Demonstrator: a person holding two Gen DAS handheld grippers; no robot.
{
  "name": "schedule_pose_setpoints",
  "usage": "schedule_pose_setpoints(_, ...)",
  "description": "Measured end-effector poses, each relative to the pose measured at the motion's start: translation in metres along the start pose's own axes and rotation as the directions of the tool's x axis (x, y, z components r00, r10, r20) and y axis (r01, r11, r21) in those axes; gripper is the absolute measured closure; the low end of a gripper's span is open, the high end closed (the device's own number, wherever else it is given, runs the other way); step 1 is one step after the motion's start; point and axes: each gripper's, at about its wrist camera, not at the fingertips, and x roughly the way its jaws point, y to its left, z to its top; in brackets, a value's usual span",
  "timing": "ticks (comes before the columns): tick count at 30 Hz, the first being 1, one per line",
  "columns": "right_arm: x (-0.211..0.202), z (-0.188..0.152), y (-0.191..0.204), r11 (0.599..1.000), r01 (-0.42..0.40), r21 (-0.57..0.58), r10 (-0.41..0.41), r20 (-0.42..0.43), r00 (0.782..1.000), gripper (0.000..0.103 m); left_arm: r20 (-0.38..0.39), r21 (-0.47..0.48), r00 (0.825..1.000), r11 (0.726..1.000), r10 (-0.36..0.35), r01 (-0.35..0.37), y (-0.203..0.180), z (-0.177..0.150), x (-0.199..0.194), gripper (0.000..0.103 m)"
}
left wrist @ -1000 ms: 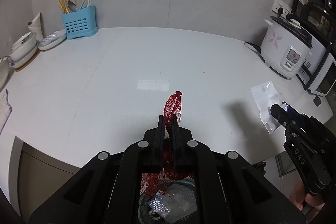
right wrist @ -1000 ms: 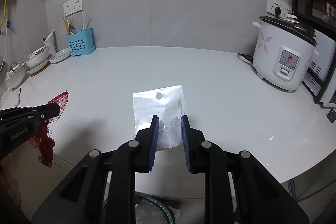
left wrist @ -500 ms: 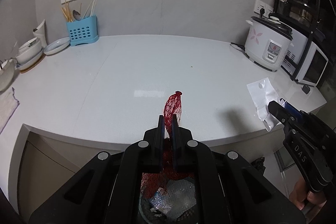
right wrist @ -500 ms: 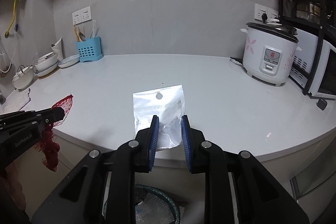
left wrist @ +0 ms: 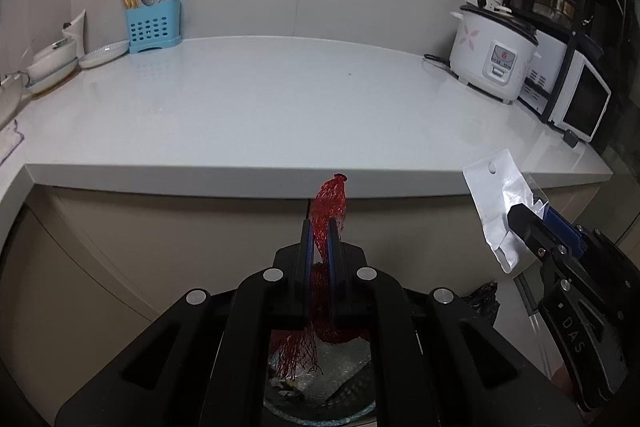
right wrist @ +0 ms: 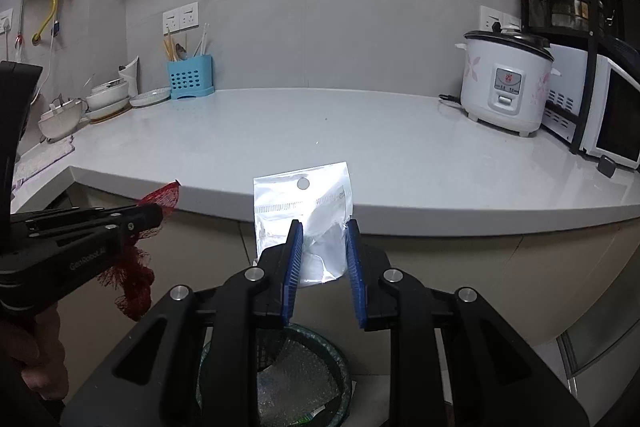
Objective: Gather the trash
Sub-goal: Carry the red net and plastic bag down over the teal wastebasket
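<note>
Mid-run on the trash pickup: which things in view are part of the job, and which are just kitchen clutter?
Part of the job:
- red mesh net, pinched in the left gripper
- clear plastic bag, held in the right gripper
- trash bin below both grippers

Just lying about:
- rice cooker
- blue utensil holder
- microwave
- bowls and plates

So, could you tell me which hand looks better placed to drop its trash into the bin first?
Probably the left. The left gripper holds the red mesh net, whose tail already dangles over the trash bin. The right gripper holds its plastic pouch higher, nearer the countertop edge.
</note>
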Motion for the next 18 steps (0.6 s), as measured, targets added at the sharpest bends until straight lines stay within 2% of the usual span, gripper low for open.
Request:
schedule_pose_setpoints(4, 0.01, -0.03, 0.001, 1.0, 0.001, -0.002, -0.001, -0.032, 0.999, 0.082, -0.033, 0.01, 0.999, 0.999, -0.032, 0.032, -0.005, -0.032, 0.021, 0.098)
schedule_pose_setpoints(12, 0.046, -0.083, -0.003, 1.0, 0.004, 0.019, -0.002, -0.114, 0.993, 0.082, -0.087, -0.007, 0.995, 0.999, -0.048, 0.047, 0.0, -0.081, 0.06, 0.098)
schedule_pose_setpoints(18, 0.081, -0.131, -0.004, 1.0, -0.005, 0.023, 0.01, -0.204, 0.979, 0.082, -0.127, -0.032, 0.99, 0.998, -0.058, 0.055, 0.006, -0.12, 0.096, 0.098)
